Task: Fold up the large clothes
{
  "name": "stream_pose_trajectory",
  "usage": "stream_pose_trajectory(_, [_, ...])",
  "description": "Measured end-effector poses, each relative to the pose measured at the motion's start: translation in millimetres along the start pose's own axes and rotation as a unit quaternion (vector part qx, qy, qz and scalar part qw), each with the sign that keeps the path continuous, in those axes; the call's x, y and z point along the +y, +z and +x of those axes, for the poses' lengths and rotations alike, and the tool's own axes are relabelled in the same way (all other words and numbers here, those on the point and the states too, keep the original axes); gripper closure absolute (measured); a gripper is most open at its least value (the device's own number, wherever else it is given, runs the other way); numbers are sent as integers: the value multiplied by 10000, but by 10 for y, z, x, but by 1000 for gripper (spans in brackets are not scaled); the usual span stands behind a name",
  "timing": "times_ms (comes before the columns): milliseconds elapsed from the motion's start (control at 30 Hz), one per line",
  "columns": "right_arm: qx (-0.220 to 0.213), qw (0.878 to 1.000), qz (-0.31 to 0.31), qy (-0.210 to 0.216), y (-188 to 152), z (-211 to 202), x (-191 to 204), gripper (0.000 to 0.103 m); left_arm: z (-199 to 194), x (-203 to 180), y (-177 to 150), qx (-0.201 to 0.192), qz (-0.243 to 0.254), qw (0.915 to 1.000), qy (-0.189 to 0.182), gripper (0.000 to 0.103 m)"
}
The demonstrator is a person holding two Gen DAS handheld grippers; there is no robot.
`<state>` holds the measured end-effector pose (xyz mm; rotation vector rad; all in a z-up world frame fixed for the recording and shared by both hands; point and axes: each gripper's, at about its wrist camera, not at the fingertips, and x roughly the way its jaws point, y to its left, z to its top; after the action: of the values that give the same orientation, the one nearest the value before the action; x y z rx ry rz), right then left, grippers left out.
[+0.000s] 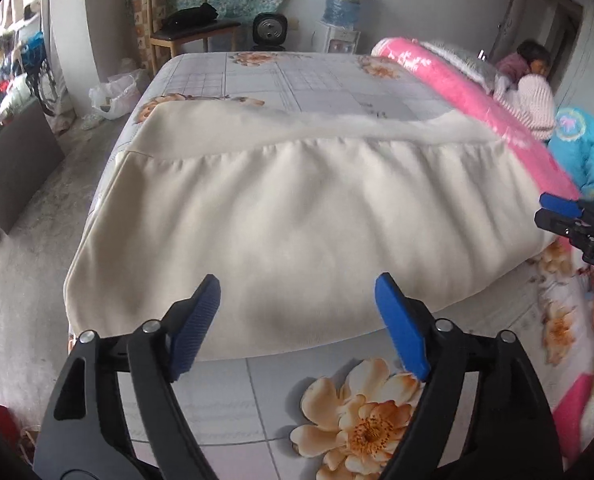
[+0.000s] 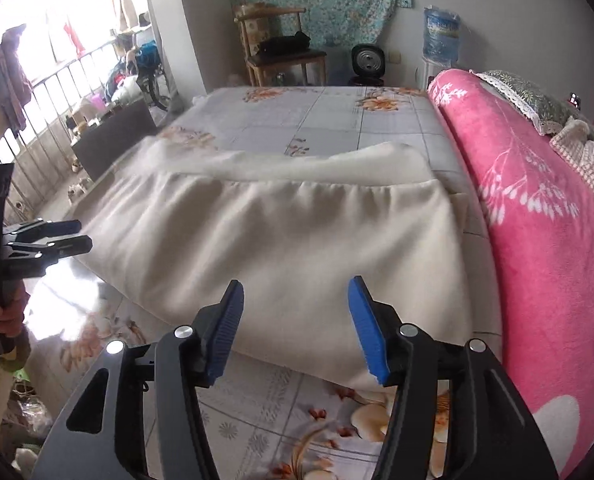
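Note:
A large cream garment (image 1: 297, 216) lies folded over on the flowered bed sheet (image 1: 317, 80), with a gathered seam across its far part. My left gripper (image 1: 297, 280) hovers open at the garment's near edge, nothing between its blue pads. In the right wrist view the same cream garment (image 2: 289, 232) fills the middle. My right gripper (image 2: 297, 284) is open over its near edge, also empty. The right gripper (image 1: 557, 210) shows at the right rim of the left wrist view. The left gripper (image 2: 73, 236) shows at the left of the right wrist view, held by a hand (image 2: 5, 316).
A pink blanket (image 2: 537, 220) is rolled along the bed's right side with a pillow (image 2: 525, 96) on it. Two people (image 1: 537, 80) sit past the blanket at the right. A wooden chair (image 1: 185, 28), a fan (image 1: 269, 32) and a water dispenser (image 1: 343, 4) stand beyond the bed.

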<state>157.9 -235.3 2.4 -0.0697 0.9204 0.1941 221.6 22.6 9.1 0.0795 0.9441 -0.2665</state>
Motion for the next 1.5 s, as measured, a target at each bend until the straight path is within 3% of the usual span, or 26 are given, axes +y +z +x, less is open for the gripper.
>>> stream_pose_trajectory(33, [214,9996,-43,-184,-41,150,37,45,117,-87,-52,78,112,9995,285,24])
stream_pose_trajectory(67, [164,9992,-84,-366,-101,200,71,44,150,-131,-97,-14,160,9988,472,21])
stream_pose_trajectory(133, [151,9984,0,-539,-149,74,109,43,90,-145,-120,-65,86,9981,611,21])
stream_pose_trajectory(267, [-167,9979,549,-310,-321,-438,76,41,-272,-181,-204,-308,-54,9981,536,21])
stream_pose_trajectory(433, [-397,9953,844,-243,-699,-866,319,18,-750,-463,-505,-560,-221,9981,103,11])
stream_pose_trajectory(500, [-462,9955,778,-298,-816,-973,468,14,-886,-611,-631,-623,-254,9977,8,10])
stream_pose_trajectory(600, [-490,9951,684,-524,-927,-1116,616,7,-1044,-773,-789,-717,-332,9966,237,8])
stream_pose_trajectory(833, [-623,9891,755,-1101,-944,-1286,681,6,-1233,-915,-931,-746,-442,9924,871,8])
stream_pose_trajectory(1500, [-452,9892,780,-1158,-946,-1213,816,6,-1198,-888,-858,-495,-675,9906,1083,8])
